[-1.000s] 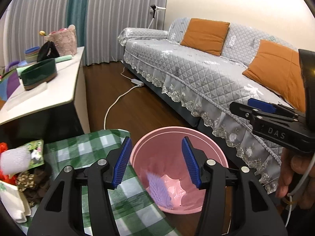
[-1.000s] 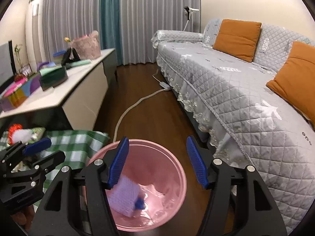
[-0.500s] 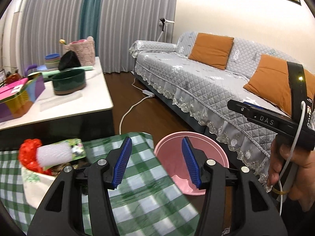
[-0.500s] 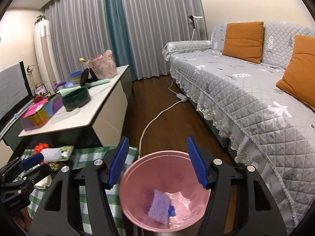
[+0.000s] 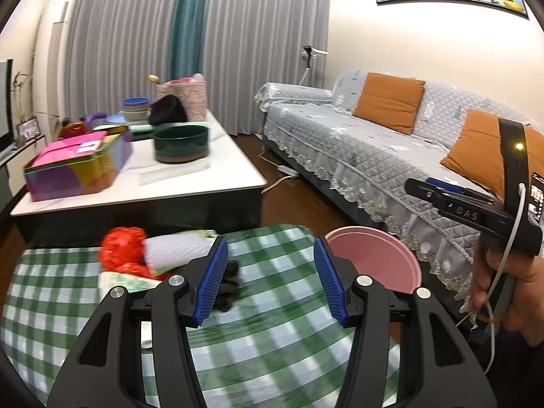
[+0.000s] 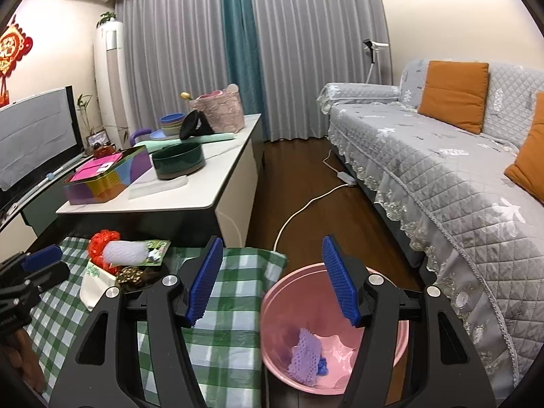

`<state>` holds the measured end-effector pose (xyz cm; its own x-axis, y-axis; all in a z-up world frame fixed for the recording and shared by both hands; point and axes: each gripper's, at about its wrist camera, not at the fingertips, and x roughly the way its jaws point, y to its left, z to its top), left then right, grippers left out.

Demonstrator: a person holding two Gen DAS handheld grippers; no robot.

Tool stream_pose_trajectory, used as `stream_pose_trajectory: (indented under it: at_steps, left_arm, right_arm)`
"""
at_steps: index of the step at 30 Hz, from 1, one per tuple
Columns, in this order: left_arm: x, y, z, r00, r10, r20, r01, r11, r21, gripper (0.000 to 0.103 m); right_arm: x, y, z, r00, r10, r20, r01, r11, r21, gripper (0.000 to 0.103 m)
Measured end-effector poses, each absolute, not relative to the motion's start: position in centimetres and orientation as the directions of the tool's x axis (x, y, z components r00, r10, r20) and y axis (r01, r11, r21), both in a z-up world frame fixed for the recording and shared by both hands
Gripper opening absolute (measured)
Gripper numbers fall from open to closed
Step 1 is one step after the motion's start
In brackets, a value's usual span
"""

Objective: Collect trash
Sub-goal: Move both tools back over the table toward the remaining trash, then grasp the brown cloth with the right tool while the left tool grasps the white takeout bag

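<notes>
Both grippers rose from pink bin (image 6: 335,335); jaws released; trash pile (image 6: 119,258) left.

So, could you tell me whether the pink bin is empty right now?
No, the pink bin already holds a purple knitted piece at its bottom.

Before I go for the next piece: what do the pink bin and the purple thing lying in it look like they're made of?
The bin looks like thin moulded plastic with a smooth, slightly glossy finish: its inside shows soft highlights and an even rim. The purple piece in it looks like soft foam netting or knit, matte, with an open mesh pattern; which one I cannot tell.
</notes>
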<state>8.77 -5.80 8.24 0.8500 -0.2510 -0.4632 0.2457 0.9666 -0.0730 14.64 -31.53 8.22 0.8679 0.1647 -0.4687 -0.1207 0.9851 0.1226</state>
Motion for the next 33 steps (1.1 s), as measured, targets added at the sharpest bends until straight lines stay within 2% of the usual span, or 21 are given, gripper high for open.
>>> stream_pose_trajectory:
  at_steps: [6, 11, 16, 27, 29, 32, 33]
  left_arm:
    - [7.7, -0.2, 7.6, 0.884, -0.145, -0.445, 0.121, 0.989, -0.083, 0.052]
    - [7.8, 4.3, 6.0, 0.879, -0.068, -0.472, -0.002, 0.989, -0.145, 0.052]
    - [8.0, 7.2, 4.4, 0.865, -0.009, -0.501, -0.08, 0.985, -0.156, 0.052]
    - [10.0, 9.2, 1.8, 0.84, 0.003, -0.543, -0.109, 0.981, -0.163, 0.052]
    - [10.7, 9.1, 1.4, 0.834, -0.01, -0.551, -0.098, 0.981, -0.166, 0.056]
    - [11.7, 9.0, 0.9, 0.827, -0.01, -0.562, -0.096, 0.983, -0.159, 0.077]
    - [12.2, 9.0, 0.5, 0.822, -0.013, -0.569, -0.096, 0.982, -0.161, 0.08]
  right_arm:
    - [14.9, -29.6, 8.0, 0.86, 0.199, -0.469, -0.158, 0.979, 0.125, 0.061]
    - [15.6, -27.2, 7.1, 0.842, 0.245, -0.482, -0.207, 0.97, 0.13, 0.061]
    - [16.5, -24.1, 6.0, 0.813, 0.302, -0.498, -0.265, 0.953, 0.146, 0.061]
    - [18.9, -16.3, 2.1, 0.718, 0.41, -0.562, -0.402, 0.904, 0.147, 0.061]
    - [19.4, -15.6, 1.6, 0.706, 0.421, -0.569, -0.412, 0.898, 0.152, 0.061]
    - [20.5, -14.8, 0.6, 0.678, 0.444, -0.587, -0.429, 0.886, 0.175, 0.061]
    - [20.9, -14.5, 0.3, 0.671, 0.446, -0.592, -0.43, 0.885, 0.18, 0.061]
